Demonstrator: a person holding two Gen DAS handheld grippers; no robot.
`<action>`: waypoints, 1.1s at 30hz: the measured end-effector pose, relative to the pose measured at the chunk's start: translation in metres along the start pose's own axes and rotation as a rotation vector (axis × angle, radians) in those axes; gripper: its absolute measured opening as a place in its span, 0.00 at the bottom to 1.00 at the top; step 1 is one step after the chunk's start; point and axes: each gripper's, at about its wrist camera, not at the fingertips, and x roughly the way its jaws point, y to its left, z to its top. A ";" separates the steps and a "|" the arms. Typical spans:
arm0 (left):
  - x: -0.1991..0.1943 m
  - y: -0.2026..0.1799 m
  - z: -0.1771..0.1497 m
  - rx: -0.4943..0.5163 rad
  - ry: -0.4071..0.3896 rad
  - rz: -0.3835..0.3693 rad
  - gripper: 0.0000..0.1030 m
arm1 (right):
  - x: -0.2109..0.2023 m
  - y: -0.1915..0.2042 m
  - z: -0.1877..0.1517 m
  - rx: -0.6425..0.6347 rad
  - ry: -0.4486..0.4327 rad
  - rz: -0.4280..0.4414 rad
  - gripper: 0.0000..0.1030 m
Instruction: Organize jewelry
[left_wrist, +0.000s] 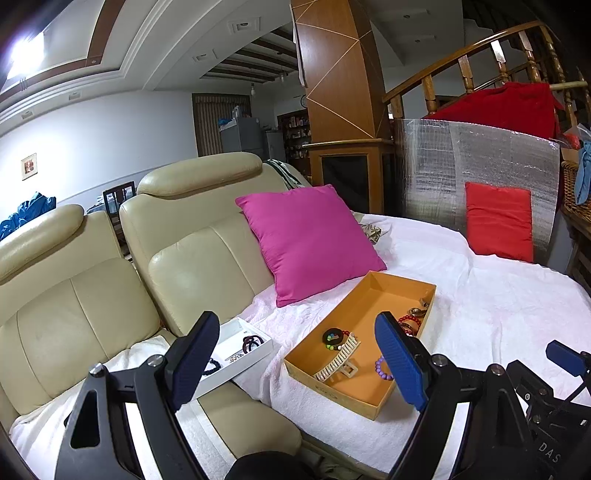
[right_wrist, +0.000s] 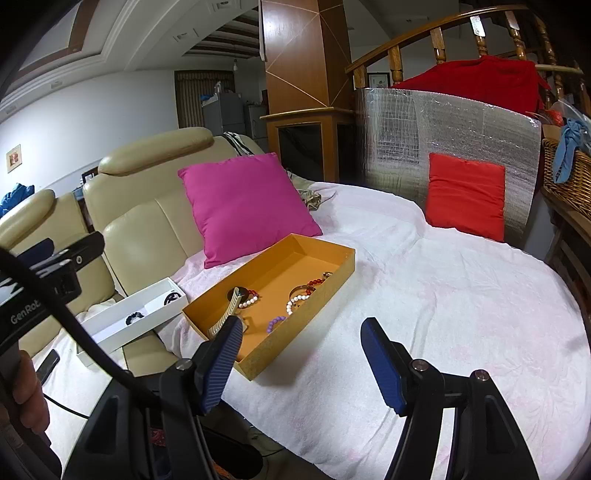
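An orange cardboard box (left_wrist: 391, 286) (right_wrist: 332, 254) lies on a white towel on the sofa. It holds a cream hair claw (left_wrist: 338, 356), a purple bead bracelet (left_wrist: 382, 369) (right_wrist: 276, 322), red and white bead bracelets (right_wrist: 299, 299) and a dark round piece (left_wrist: 331, 336). A white tray (left_wrist: 255, 350) (right_wrist: 122, 332) to its left holds a dark bead bracelet (left_wrist: 213, 365) and a brown hair clip (left_wrist: 251, 341). My left gripper (left_wrist: 299, 362) is open and empty, held above the near end of the orange box. My right gripper (right_wrist: 301, 363) is open and empty, just right of the box's near corner.
A pink cushion (left_wrist: 308, 240) leans on the cream sofa back (left_wrist: 192, 258) behind the box. A red cushion (right_wrist: 467, 195) rests against a silver foil panel (right_wrist: 443, 125). A wicker basket (right_wrist: 569, 177) stands at far right. The white towel (right_wrist: 443, 295) spreads right.
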 end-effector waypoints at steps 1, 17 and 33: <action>0.000 0.000 0.000 0.001 0.000 -0.001 0.84 | 0.000 0.000 0.000 0.001 0.000 -0.001 0.68; 0.000 0.002 -0.001 0.002 -0.003 -0.002 0.84 | 0.000 0.001 0.000 0.003 0.000 -0.002 0.68; 0.008 0.010 -0.001 0.001 0.004 0.012 0.84 | 0.012 0.005 0.008 -0.017 0.010 -0.012 0.68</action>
